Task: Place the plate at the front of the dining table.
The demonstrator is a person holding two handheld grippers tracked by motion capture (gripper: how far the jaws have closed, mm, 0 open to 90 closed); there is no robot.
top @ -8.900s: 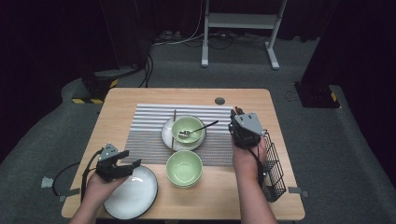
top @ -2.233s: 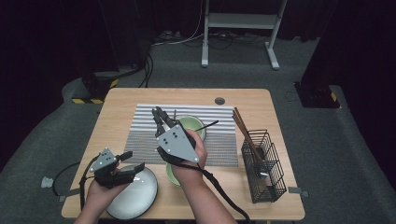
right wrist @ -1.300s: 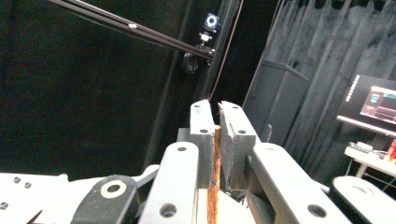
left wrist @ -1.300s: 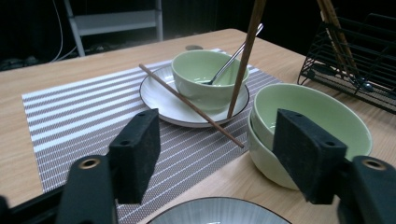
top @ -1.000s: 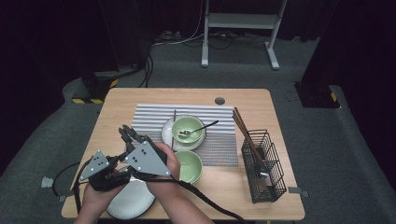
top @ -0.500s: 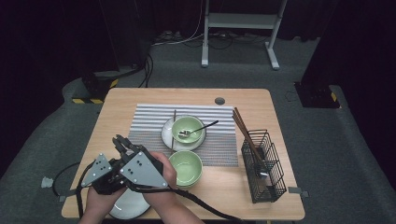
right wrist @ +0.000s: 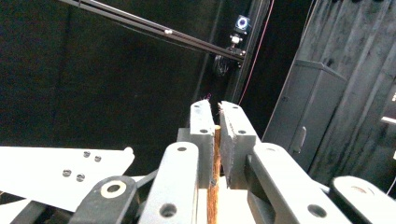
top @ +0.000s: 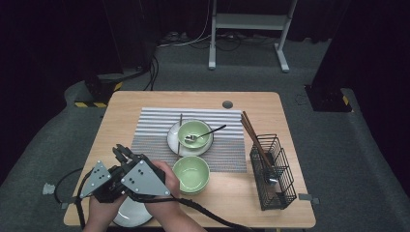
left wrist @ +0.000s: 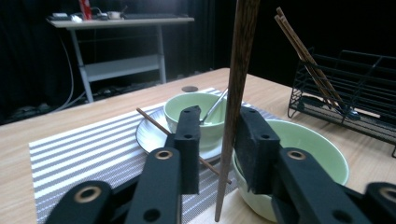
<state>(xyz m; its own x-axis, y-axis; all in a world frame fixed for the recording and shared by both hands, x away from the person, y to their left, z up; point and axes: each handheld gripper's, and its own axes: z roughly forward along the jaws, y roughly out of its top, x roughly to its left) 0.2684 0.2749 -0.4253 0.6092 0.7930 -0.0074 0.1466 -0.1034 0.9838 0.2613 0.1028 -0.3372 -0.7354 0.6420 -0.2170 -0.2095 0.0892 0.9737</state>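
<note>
A brown chopstick (left wrist: 236, 93) stands nearly upright between the spread jaws of the left claw (left wrist: 219, 140), its lower tip hanging just above the striped mat (left wrist: 70, 154). The right claw (right wrist: 215, 135) is clamped on the same chopstick, pointing up. Both claws sit together at the desk's (top: 145, 104) near left corner, over a white plate (top: 129, 217). Just beside them is a green bowl (top: 191, 173); farther back, another bowl (top: 194, 134) holds a spoon.

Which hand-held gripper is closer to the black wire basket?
Right. The right hand-held gripper sits next to the left hand-held gripper but on the side toward the basket, which stands across the table.
</note>
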